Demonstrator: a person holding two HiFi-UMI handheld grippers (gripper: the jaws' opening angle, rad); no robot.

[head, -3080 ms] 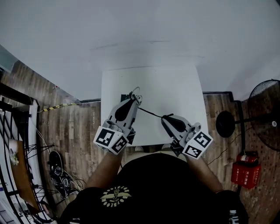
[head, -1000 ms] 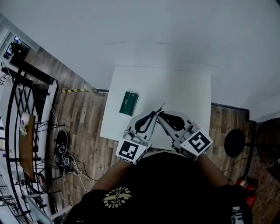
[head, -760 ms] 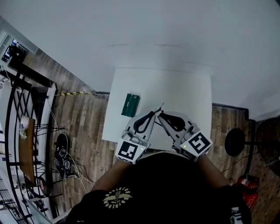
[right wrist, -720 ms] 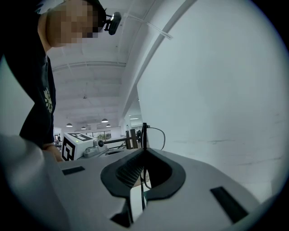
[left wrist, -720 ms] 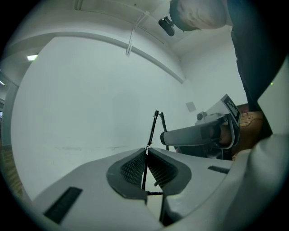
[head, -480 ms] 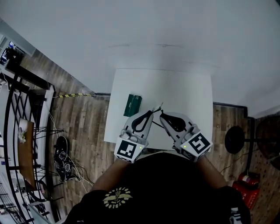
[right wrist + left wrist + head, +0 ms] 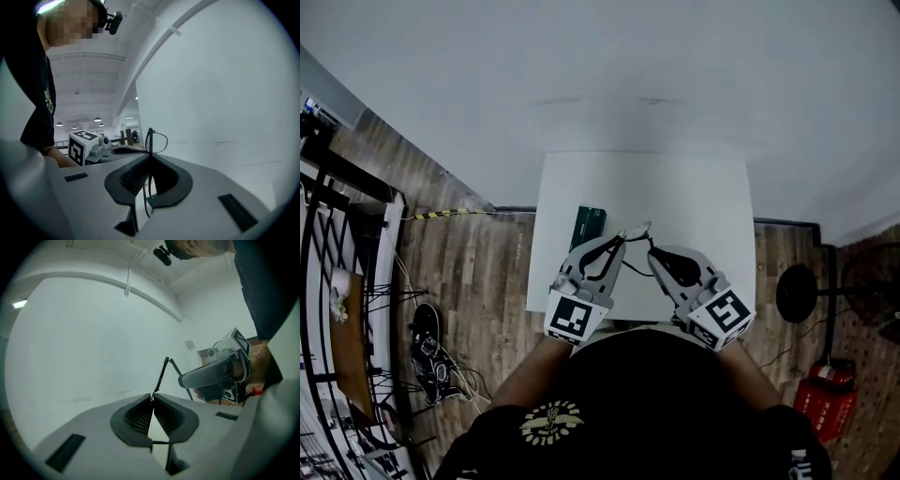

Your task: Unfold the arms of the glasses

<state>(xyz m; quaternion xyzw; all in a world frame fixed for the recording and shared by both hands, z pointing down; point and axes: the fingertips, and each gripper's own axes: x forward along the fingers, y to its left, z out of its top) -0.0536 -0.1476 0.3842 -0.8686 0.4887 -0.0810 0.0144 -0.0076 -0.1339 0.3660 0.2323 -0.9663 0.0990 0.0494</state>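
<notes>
Thin black-framed glasses (image 7: 637, 231) hang above the near part of the white table (image 7: 694, 187), held between both grippers. My left gripper (image 7: 619, 241) is shut on one slim arm (image 7: 162, 375) of the glasses, which sticks up and away from its pads (image 7: 151, 397). The right gripper (image 7: 652, 251) is shut on the frame beside a lens rim (image 7: 150, 139), which stands just past its fingertips (image 7: 149, 157). The two grippers point toward each other, tips a short way apart. Each shows in the other's view: the right gripper (image 7: 213, 373) and the left gripper (image 7: 93, 146).
A flat dark green box (image 7: 588, 228) lies on the table's left side, close to the left gripper. On the wooden floor are a metal rack (image 7: 342, 281) at far left, shoes (image 7: 427, 352), a round fan base (image 7: 795, 292) and a red item (image 7: 820, 398) at right.
The gripper tips, close together a second ago, have drawn apart: the left gripper has slid leftward with the arm in its jaws. Both stay shut on the glasses.
</notes>
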